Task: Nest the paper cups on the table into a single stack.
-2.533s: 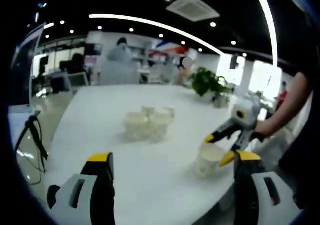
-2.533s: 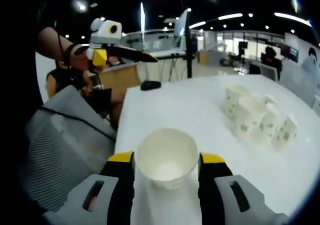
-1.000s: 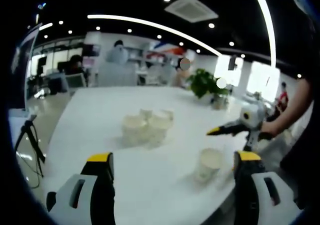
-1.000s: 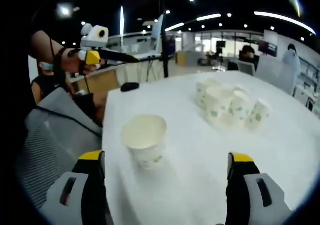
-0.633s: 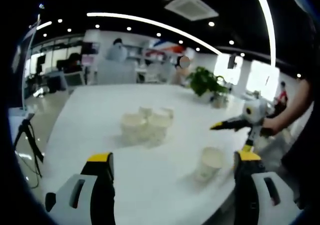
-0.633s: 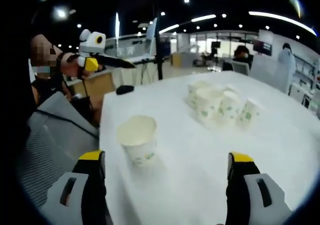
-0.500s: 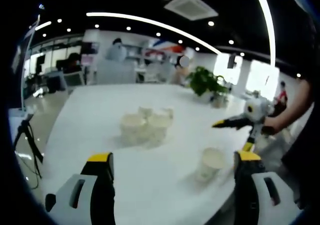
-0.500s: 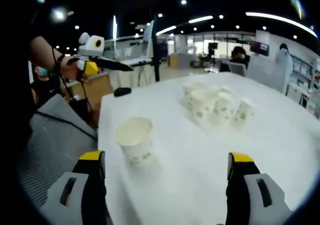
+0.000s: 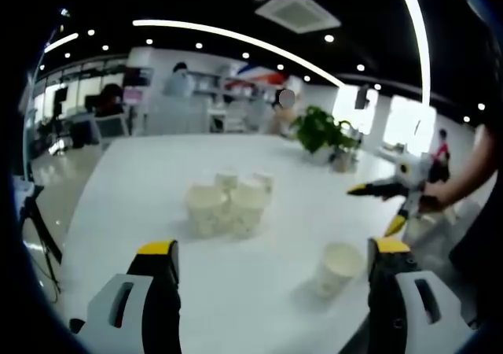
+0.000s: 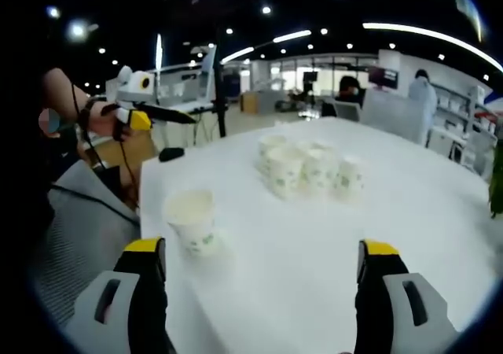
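A lone white paper cup (image 9: 339, 267) (image 10: 191, 220) with a green print stands upright near the table's edge. Several more cups (image 9: 225, 205) (image 10: 306, 167) huddle together farther in on the white table (image 9: 141, 181) (image 10: 299, 244). My left gripper (image 9: 271, 252) is open above the table, its yellow-tipped jaws wide apart with nothing between them; it also appears at the left (image 10: 153, 112) of the right gripper view. My right gripper (image 10: 263, 252) is open too, empty, drawn back from the lone cup; it appears at the right (image 9: 385, 200) of the left gripper view, held in a hand.
A potted green plant (image 9: 326, 134) stands at the far side of the table. A small dark object (image 10: 169, 154) lies near the table's edge. A grey chair (image 10: 75, 220) sits beside the table. People and desks fill the office behind.
The right gripper let go of the lone cup, opened and drew back and up from it. Both views have shifted a little with the hands; the cups stayed put.
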The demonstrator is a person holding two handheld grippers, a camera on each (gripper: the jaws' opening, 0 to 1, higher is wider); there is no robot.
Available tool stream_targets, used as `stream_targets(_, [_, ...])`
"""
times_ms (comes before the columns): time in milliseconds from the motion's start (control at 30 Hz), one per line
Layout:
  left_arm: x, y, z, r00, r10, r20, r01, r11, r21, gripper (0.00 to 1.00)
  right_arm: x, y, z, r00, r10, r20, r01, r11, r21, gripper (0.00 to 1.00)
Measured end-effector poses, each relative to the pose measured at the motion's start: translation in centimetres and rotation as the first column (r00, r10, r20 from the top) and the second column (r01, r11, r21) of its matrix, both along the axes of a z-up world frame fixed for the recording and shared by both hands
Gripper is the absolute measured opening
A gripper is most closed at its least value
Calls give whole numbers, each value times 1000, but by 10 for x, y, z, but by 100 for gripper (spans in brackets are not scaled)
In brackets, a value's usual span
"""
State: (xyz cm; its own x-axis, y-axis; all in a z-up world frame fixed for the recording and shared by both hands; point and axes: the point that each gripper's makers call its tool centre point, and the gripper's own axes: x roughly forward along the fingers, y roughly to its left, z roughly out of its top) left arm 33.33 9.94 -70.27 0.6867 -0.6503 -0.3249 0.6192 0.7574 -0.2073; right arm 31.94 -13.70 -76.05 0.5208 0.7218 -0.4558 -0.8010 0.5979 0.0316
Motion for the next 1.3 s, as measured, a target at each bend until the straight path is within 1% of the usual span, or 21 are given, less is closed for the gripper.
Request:
stream_targets(100, [4, -2, -1, 1000, 5, 1, -5, 1000, 0, 100, 0, -4, -1, 1000, -18, -1, 18, 1000, 5, 100])
stream_targets(167, [9, -1, -3, 1000, 16, -4, -16, 1000, 11, 100, 0, -7, 0, 1000, -28, -1, 28, 1000, 7, 100])
stream_targets(233, [18, 2, -6, 999, 37, -3, -37, 999, 26, 100, -1, -10, -1, 999, -36, -5, 36, 999, 10, 100])
stream_targets(300, [24, 1, -9, 999, 39, 5, -39, 998, 41, 100, -3, -13, -4, 999, -42, -12, 42, 999, 4, 100])
stream_targets(333, [26, 1, -11, 999, 40, -2, -39, 998, 49, 100, -4, -15, -5, 999, -43, -13, 44, 999, 3, 100])
stream_targets(433, [37, -3, -13, 999, 36, 3, -36, 998, 43, 100, -8, -19, -4, 999, -40, -10, 40, 999, -14, 100])
stream_targets(533, [46, -7, -16, 999, 34, 13, -34, 998, 53, 99, -10, -22, -5, 999, -37, -5, 37, 999, -23, 100])
stream_targets(567, [50, -6, -19, 999, 38, 11, -39, 998, 57, 99, -10, -24, -5, 999, -41, -8, 41, 999, -23, 100])
stream_targets(600, [54, -5, -22, 999, 49, -3, -49, 996, 68, 98, -11, -25, -5, 999, -45, -11, 45, 999, -24, 100])
stream_targets(633, [57, -6, -23, 999, 53, -2, -53, 996, 71, 98, -11, -28, -4, 999, -53, -12, 52, 998, -24, 100])
stream_targets(700, [64, -7, -22, 998, 56, 15, -57, 996, 66, 98, -12, -31, -3, 998, -63, -14, 63, 998, -24, 100])
stream_targets(800, [75, -8, -26, 998, 59, 12, -60, 996, 69, 98, -13, -36, -3, 997, -79, -16, 78, 997, -21, 100])
stream_targets(933, [87, -9, -27, 997, 74, 25, -75, 996, 51, 98, -15, -42, -5, 995, -98, -26, 97, 995, -29, 100])
stream_targets(1033, [97, -6, -32, 996, 84, 32, -85, 995, 55, 96, -16, -47, -3, 992, -122, -33, 121, 992, -20, 100])
stream_targets(1133, [104, -8, -35, 996, 88, 28, -90, 995, 46, 96, -19, -49, -5, 991, -126, -48, 125, 992, -21, 100])
stream_targets(1233, [112, -9, -36, 995, 96, 41, -98, 993, 58, 96, -23, -50, -5, 992, -118, -52, 117, 993, -30, 100])
stream_targets(1300, [118, -6, -35, 992, 118, 46, -120, 992, 44, 96, -24, -51, -3, 991, -123, -54, 123, 992, -18, 100])
